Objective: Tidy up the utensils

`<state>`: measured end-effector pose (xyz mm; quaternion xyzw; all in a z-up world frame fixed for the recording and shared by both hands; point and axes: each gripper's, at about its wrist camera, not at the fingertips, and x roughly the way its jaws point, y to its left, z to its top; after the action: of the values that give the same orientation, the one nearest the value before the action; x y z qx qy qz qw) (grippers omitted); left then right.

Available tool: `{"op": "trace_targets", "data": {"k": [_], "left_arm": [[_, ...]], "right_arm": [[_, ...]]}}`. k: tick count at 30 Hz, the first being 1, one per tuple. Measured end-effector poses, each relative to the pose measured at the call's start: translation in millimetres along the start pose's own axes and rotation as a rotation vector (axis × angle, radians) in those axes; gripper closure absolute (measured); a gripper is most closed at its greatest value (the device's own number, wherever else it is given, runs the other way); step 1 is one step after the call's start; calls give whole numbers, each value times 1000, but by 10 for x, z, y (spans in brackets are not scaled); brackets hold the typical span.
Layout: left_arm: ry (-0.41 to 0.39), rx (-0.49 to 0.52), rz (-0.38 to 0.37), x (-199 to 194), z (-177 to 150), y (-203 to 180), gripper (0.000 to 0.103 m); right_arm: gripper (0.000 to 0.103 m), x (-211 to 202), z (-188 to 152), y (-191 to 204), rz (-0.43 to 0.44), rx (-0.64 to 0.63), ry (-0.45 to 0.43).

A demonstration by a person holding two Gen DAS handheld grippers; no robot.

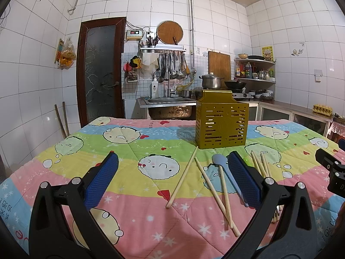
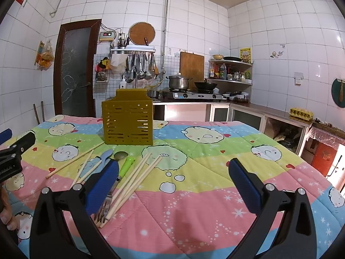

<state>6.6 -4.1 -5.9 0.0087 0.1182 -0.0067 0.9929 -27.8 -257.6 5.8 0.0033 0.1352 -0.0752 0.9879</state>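
Note:
A gold slotted utensil holder (image 1: 222, 125) stands upright on the quilt-covered table (image 1: 133, 142); it also shows in the right wrist view (image 2: 128, 122). Several wooden chopsticks (image 1: 183, 176) lie loose in front of it, with a light blue spoon (image 1: 228, 174). The right wrist view shows chopsticks (image 2: 138, 177), the blue spoon (image 2: 106, 156), a green-handled utensil (image 2: 126, 166) and a fork (image 2: 105, 207). My left gripper (image 1: 172, 177) is open and empty above the chopsticks. My right gripper (image 2: 172, 181) is open and empty, to the right of the utensils.
Behind the table are a sink (image 1: 168, 103), a stove with a pot (image 2: 179, 82) and wok, hanging ladles, a dark door (image 1: 99, 69) and a steel counter (image 2: 280, 116) along the right wall. The other gripper shows at the frame edge (image 1: 332, 170).

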Motion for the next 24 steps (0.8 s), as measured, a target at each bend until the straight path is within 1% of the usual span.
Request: {"op": "trace_targets", "data": {"k": [24], "left_arm": [[1, -1, 0, -8, 12, 17, 5]], "right_arm": [[4, -1, 22, -33, -3, 6, -2]]}}
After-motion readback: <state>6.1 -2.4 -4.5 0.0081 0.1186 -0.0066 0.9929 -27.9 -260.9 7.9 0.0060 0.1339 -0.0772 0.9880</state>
